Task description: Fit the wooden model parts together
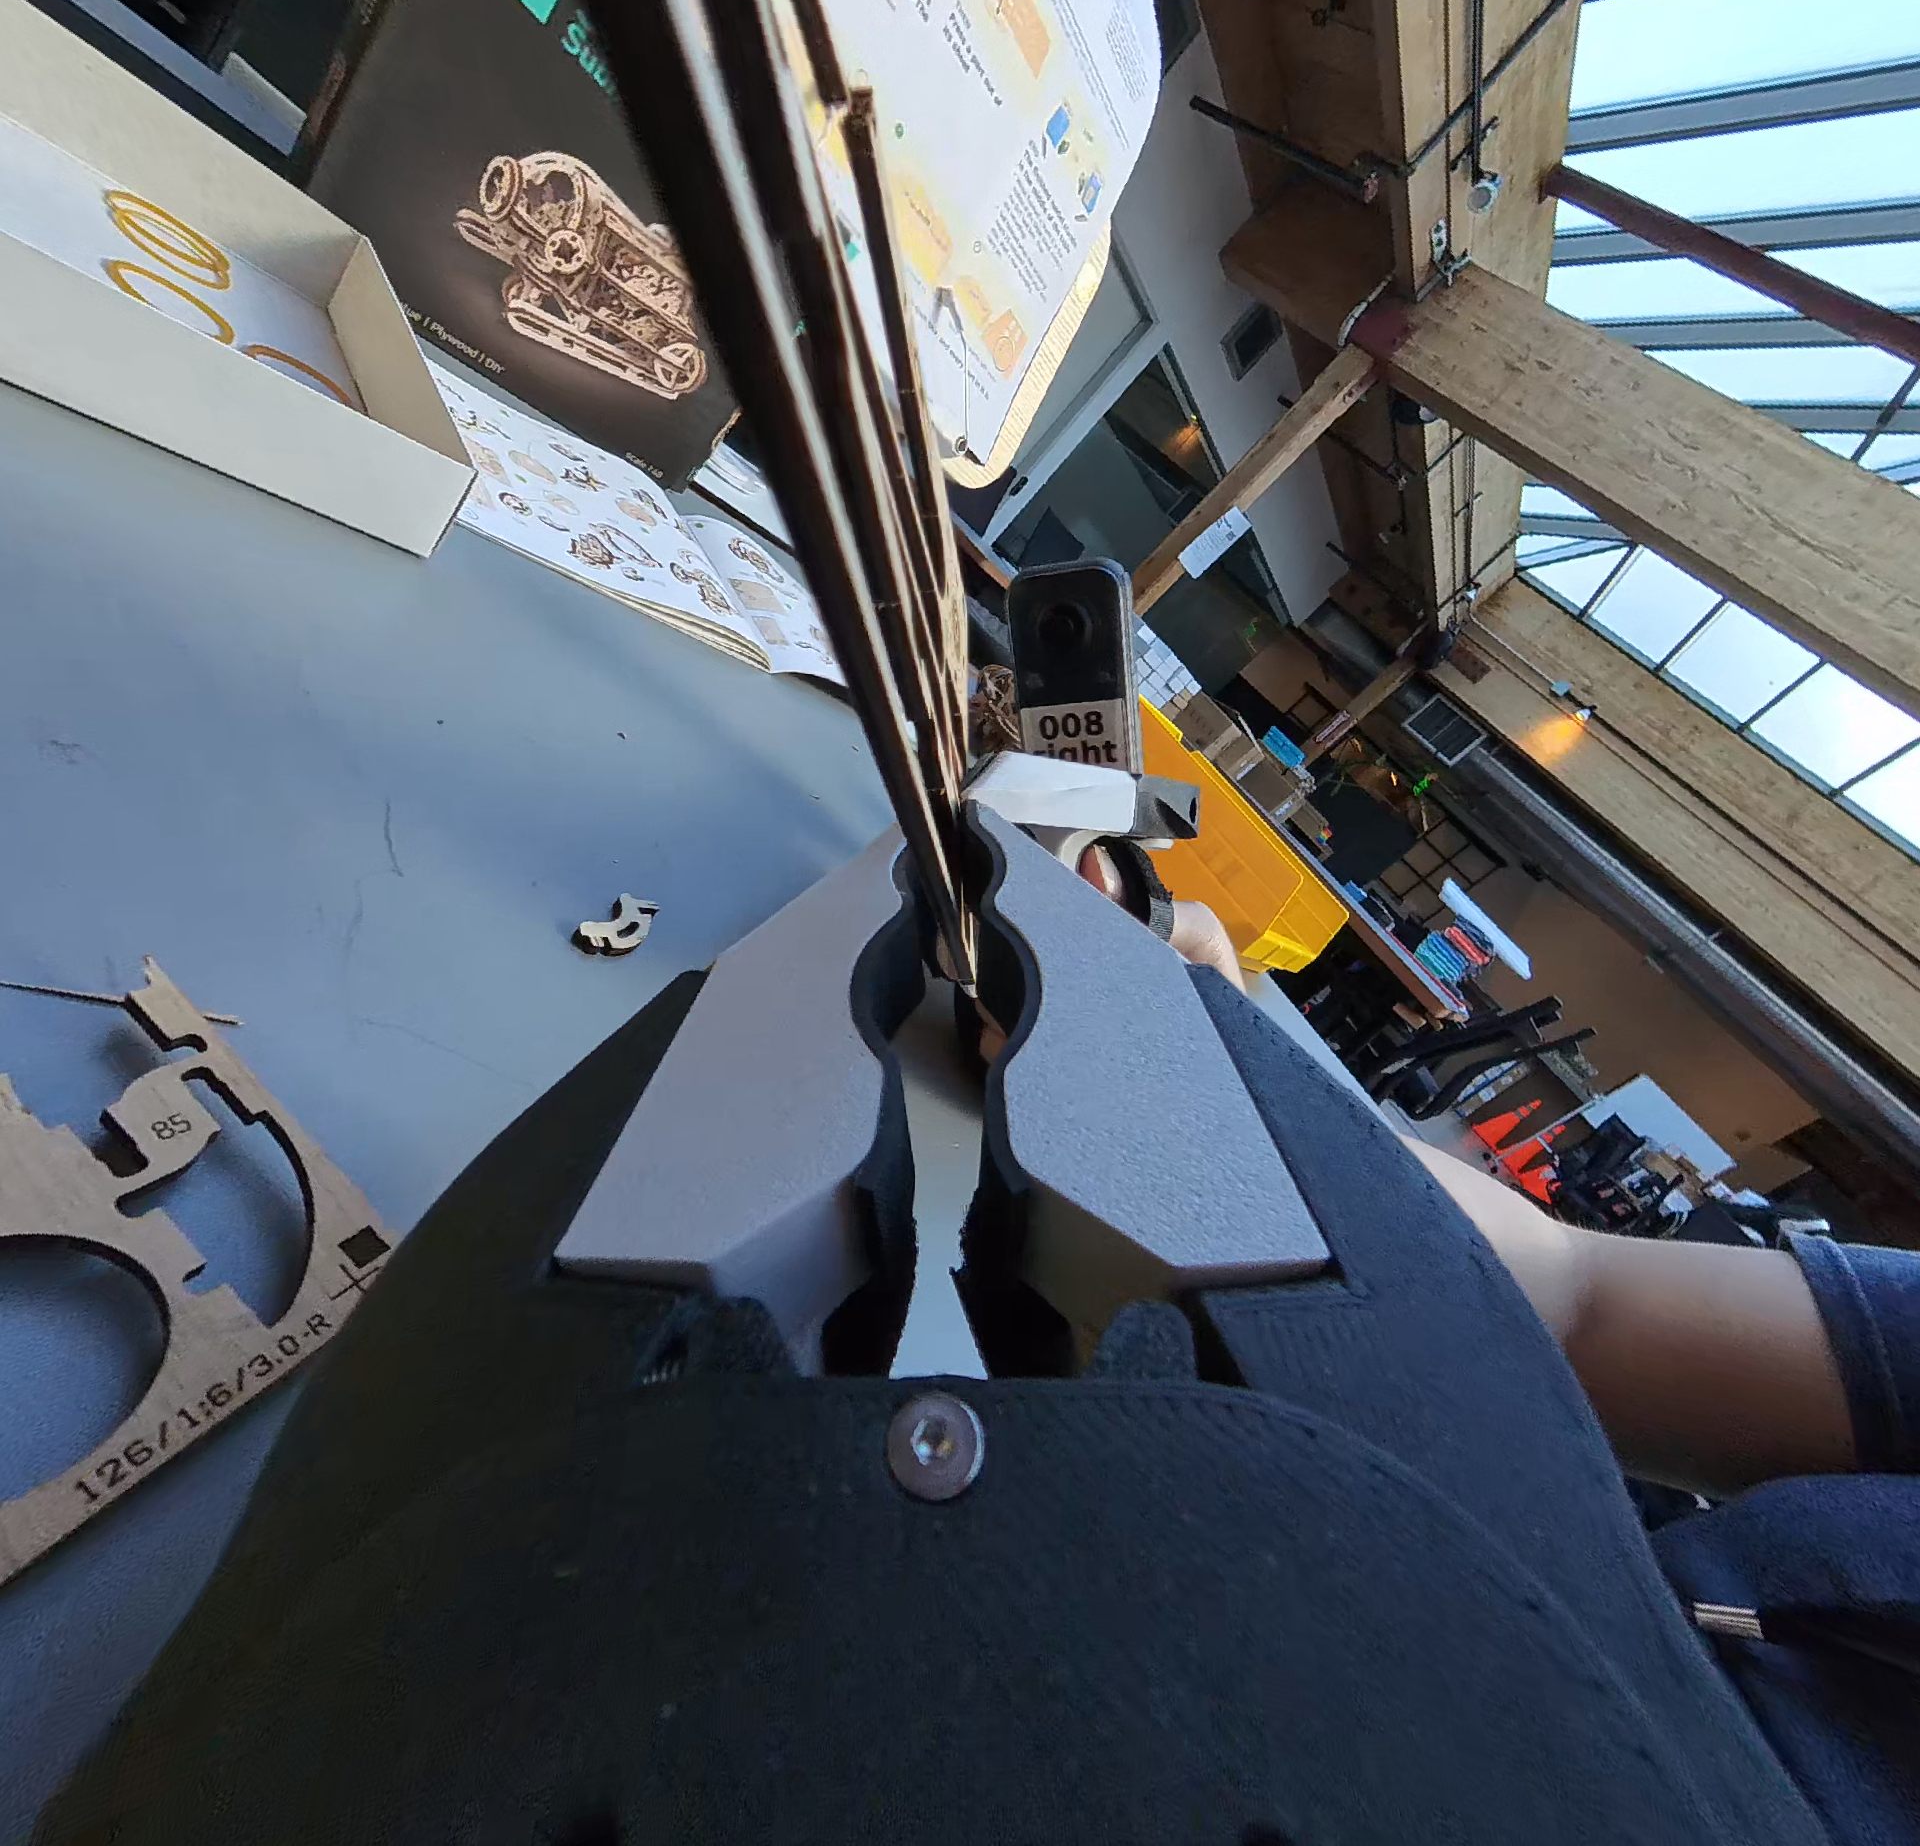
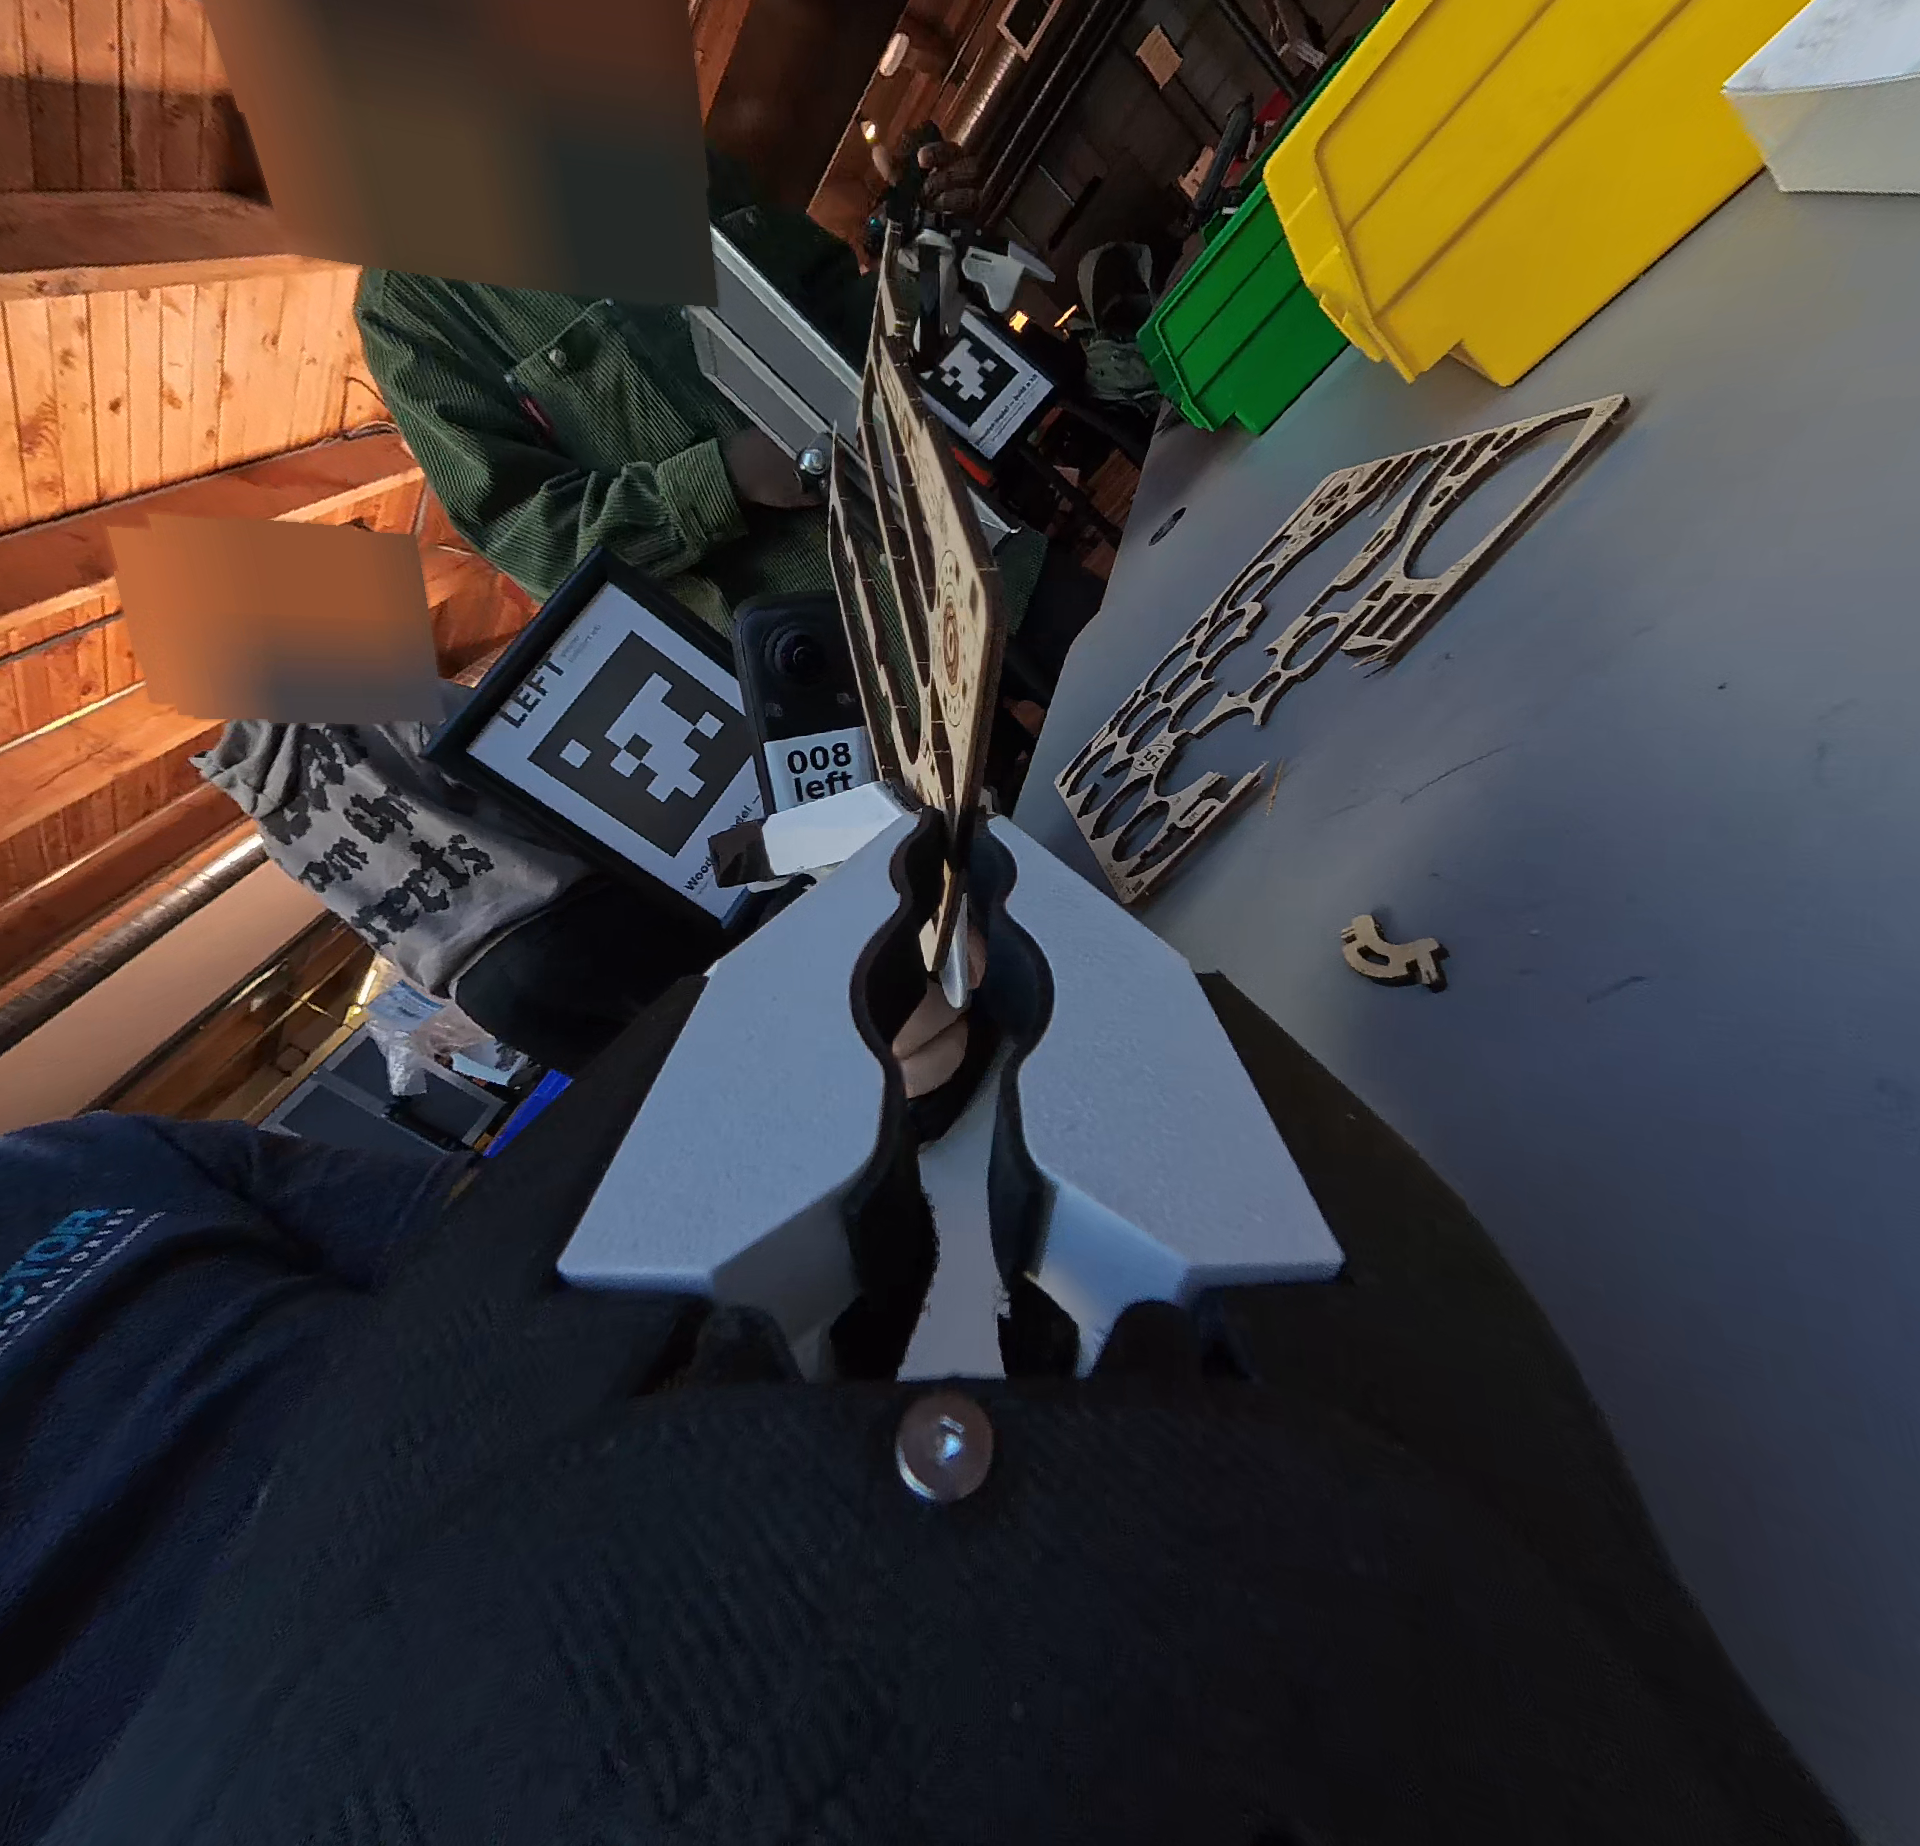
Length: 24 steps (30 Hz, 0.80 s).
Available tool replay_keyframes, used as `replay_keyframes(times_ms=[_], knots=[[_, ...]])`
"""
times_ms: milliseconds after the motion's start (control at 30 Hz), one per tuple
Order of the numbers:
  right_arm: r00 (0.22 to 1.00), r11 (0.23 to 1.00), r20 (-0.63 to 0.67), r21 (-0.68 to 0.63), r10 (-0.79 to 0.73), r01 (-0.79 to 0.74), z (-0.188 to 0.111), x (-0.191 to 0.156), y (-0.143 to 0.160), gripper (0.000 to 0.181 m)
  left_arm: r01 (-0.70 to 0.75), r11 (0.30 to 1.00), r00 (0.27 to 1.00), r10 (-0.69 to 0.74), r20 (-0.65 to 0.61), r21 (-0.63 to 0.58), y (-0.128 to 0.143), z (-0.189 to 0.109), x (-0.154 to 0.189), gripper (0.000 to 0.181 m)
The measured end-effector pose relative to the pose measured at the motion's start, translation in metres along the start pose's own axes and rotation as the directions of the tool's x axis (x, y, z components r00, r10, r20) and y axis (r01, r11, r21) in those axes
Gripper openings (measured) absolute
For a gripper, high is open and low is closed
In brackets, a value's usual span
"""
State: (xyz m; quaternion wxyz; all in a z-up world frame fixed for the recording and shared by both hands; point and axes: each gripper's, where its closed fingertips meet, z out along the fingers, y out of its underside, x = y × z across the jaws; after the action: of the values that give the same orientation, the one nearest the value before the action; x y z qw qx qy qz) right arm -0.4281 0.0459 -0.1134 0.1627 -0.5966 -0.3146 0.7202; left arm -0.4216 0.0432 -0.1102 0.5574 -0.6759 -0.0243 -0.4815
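A stack of thin laser-cut wooden sheets (image 1: 831,362) stands edge-on and rises steeply from between my left gripper's (image 1: 951,861) jaws, which are shut on its lower edge. The right gripper's camera body (image 1: 1070,653) sits just behind the stack. In the right wrist view the same sheets (image 2: 925,601) stand upright in my right gripper (image 2: 951,851), which is shut on them, with the left gripper's camera (image 2: 800,695) directly beyond. A small loose wooden part (image 1: 615,926) lies on the grey table (image 1: 312,757); it also shows in the right wrist view (image 2: 1392,949).
A punched-out wooden sheet (image 1: 156,1225) (image 2: 1340,601) lies flat on the table. A white box with rubber bands (image 1: 187,321), a black model box (image 1: 540,217) and an open instruction booklet (image 1: 644,549) stand behind. Yellow (image 2: 1507,134) and green bins (image 2: 1236,331) edge the table. People stand beyond it. Less than 4 cm separates the two grippers' tips.
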Motion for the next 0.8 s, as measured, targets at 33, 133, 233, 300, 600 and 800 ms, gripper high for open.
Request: replay_keyframes(times_ms=[33,133,233,300,600,800], knots=[[1.000,1.000,-0.018,0.002,-0.010,0.010,0.000,0.002,0.000,0.002,-0.001,1.000,1.000,0.001,0.011,-0.001,0.000,0.000,-0.001,0.000],[0.999,1.000,-0.042,0.006,-0.008,0.009,0.001,0.005,0.000,0.003,-0.003,1.000,1.000,0.003,0.029,-0.006,0.000,0.001,-0.004,0.000],[1.000,0.999,0.015,0.032,-0.011,0.011,-0.001,-0.002,-0.004,0.003,-0.038,0.999,0.999,0.038,0.001,0.006,-0.002,0.002,0.002,0.000],[0.999,0.998,0.030,0.054,-0.022,0.020,-0.001,-0.005,-0.008,0.016,-0.035,0.999,0.999,0.035,0.002,-0.002,-0.001,0.004,0.002,0.000],[0.999,0.999,0.029,0.038,0.028,-0.029,0.000,-0.001,-0.006,0.008,-0.033,0.999,0.999,0.033,-0.012,-0.017,0.001,0.005,0.003,0.000],[0.998,0.999,0.042,0.038,0.037,-0.039,0.000,-0.002,-0.007,0.004,-0.026,0.999,1.000,0.026,-0.018,-0.020,0.001,0.005,0.003,0.000]])
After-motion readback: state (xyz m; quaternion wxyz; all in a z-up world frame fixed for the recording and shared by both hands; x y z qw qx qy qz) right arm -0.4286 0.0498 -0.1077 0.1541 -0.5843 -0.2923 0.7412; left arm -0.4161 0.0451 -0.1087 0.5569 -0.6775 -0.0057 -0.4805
